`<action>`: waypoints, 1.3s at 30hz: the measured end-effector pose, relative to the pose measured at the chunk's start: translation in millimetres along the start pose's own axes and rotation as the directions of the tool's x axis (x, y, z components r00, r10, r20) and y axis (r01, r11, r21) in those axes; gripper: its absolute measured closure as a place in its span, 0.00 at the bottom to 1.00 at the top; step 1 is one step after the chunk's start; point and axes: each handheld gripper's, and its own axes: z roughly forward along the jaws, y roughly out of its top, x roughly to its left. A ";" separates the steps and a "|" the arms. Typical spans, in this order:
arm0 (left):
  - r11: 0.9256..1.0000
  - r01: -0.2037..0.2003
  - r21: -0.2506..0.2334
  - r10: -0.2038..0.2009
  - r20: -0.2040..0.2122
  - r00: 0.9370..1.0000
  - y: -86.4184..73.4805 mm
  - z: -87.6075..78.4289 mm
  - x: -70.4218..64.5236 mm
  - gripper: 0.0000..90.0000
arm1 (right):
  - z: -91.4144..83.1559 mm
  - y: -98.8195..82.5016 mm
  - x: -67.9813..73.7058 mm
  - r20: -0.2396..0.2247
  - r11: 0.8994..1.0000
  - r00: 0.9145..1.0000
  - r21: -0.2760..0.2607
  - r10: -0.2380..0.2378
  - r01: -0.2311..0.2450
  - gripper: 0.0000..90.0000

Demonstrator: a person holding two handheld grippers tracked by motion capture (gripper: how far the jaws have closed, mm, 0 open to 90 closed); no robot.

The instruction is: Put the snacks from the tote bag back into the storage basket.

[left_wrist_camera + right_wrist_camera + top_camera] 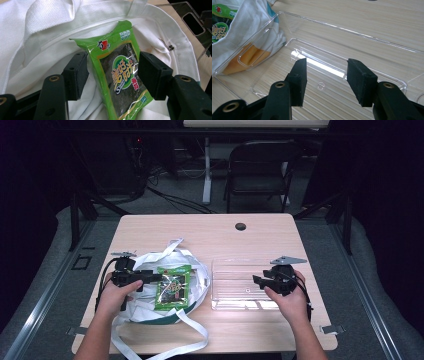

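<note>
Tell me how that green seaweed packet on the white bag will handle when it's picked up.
The seaweed packet is thin and flat, so probably light. Its glossy, creased film may slip or crinkle. The soft white bag beneath would likely give under a push.

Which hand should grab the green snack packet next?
The left. The left gripper already has its open fingers either side of the green snack packet lying on the white bag. The right gripper hovers over the clear tray.

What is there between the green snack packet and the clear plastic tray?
In the high view, the white bag's rim and strap lie between the snack packet and the clear tray, then a narrow strip of bare table.
</note>
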 end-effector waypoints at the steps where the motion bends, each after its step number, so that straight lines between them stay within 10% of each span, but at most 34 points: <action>1: 1.000 0.005 -0.001 -0.005 0.003 1.000 -0.1 -0.2 -1.1 0.46 | 0.6 -0.1 0.5 0.003 1.000 1.000 -0.002 0.000 0.000 0.56; 16: 0.997 0.050 0.054 -0.047 -0.042 0.998 -4.5 18.0 -1.2 0.39 | 1.4 0.8 2.8 -0.001 1.000 1.000 -0.004 -0.004 0.004 0.53; 39: 0.989 0.073 0.126 -0.075 0.016 0.997 -4.0 52.3 7.6 0.39 | -9.4 -7.5 3.7 0.024 1.000 1.000 -0.019 -0.001 0.001 0.53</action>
